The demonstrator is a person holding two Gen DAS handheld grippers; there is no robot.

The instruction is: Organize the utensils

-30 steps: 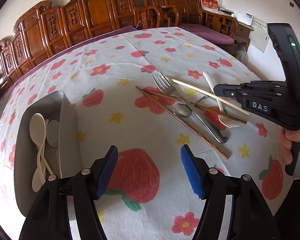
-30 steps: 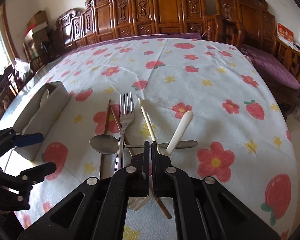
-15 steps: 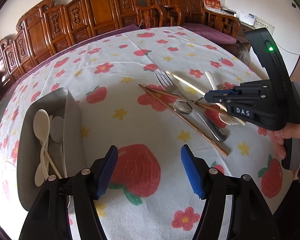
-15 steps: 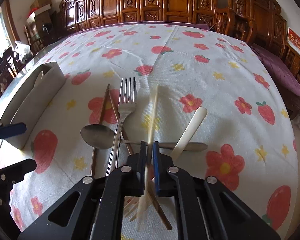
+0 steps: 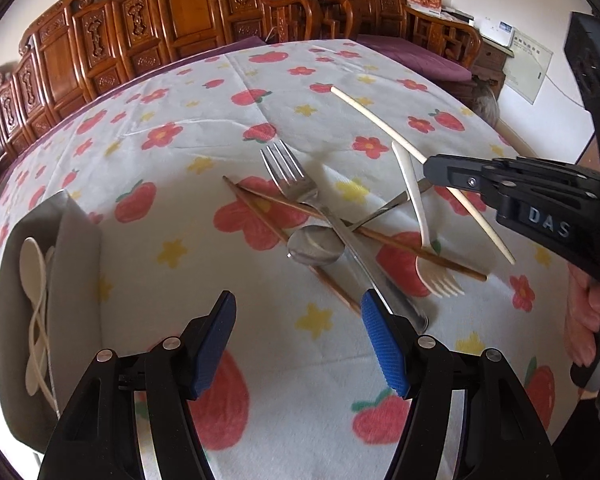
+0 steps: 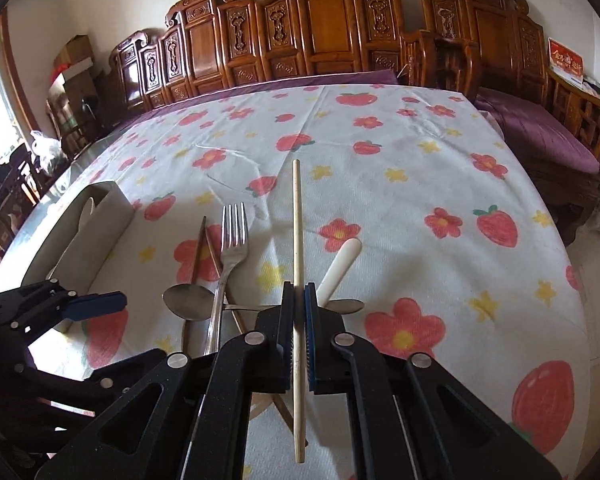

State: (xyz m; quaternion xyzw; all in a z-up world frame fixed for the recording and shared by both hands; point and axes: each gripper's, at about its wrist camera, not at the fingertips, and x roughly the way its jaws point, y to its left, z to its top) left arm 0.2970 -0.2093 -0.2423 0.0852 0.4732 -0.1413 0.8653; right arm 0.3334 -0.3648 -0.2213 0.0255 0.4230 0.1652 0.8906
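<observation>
So the pale chopstick (image 6: 298,240) is off the counter (image 6: 400,184) now. A second ago it was still lying in the pile with the right gripper (image 6: 299,332) pinched onto it; now the jaws are clamped on it around its middle and it hangs in the air above the pile, both ends free. In the left view you can see it (image 5: 380,120) sticking out past the gripper's nose, clear of everything.

The rest of the pile hasn't budged: metal fork (image 5: 296,184), metal spoon (image 5: 316,246), two brown chopsticks (image 5: 268,216) crossed under them, and the plastic fork (image 5: 420,224) just right of the spoon. So the lift came out clean, nothing dragged along.

The left gripper (image 5: 296,332) has slid in closer to the pile, jaws apart with nothing between them, hovering just near the handle end of the metal fork. The grey tray (image 5: 76,264) sits well to the left of the pile with white spoons (image 5: 34,264) already in it.

My read: one piece in hand, next it goes over to the tray, and the left side looks set to grab something next.
</observation>
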